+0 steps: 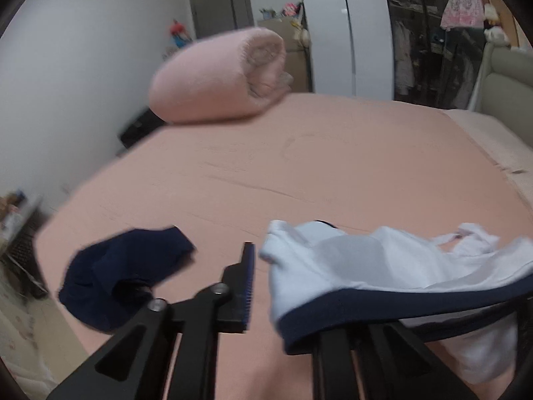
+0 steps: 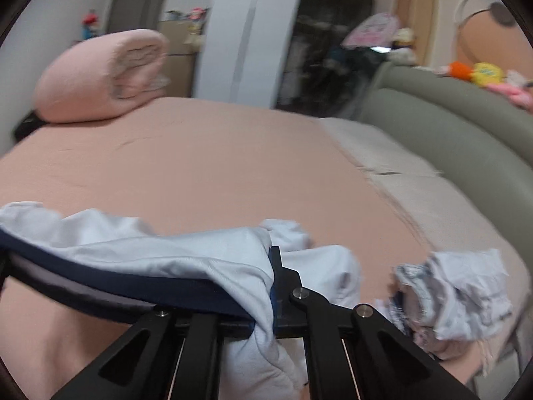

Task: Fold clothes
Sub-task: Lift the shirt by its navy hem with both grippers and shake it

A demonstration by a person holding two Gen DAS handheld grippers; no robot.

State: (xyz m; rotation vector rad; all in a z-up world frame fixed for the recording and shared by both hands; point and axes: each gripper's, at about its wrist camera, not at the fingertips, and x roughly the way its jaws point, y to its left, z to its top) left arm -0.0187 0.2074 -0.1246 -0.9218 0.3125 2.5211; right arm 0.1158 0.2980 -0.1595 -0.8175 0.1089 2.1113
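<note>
Both tilted downward, left claw [image 1: 266,286] and right claw [image 2: 266,286] pinch the pale-blue garment [image 2: 186,253].

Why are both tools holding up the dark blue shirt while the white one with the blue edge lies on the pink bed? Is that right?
Not quite, the two are swapped. Both views show the left tool and right tool holding the white shirt with the blue edge, while the left wrist view shows the dark blue shirt lying on the pink bed.
</note>
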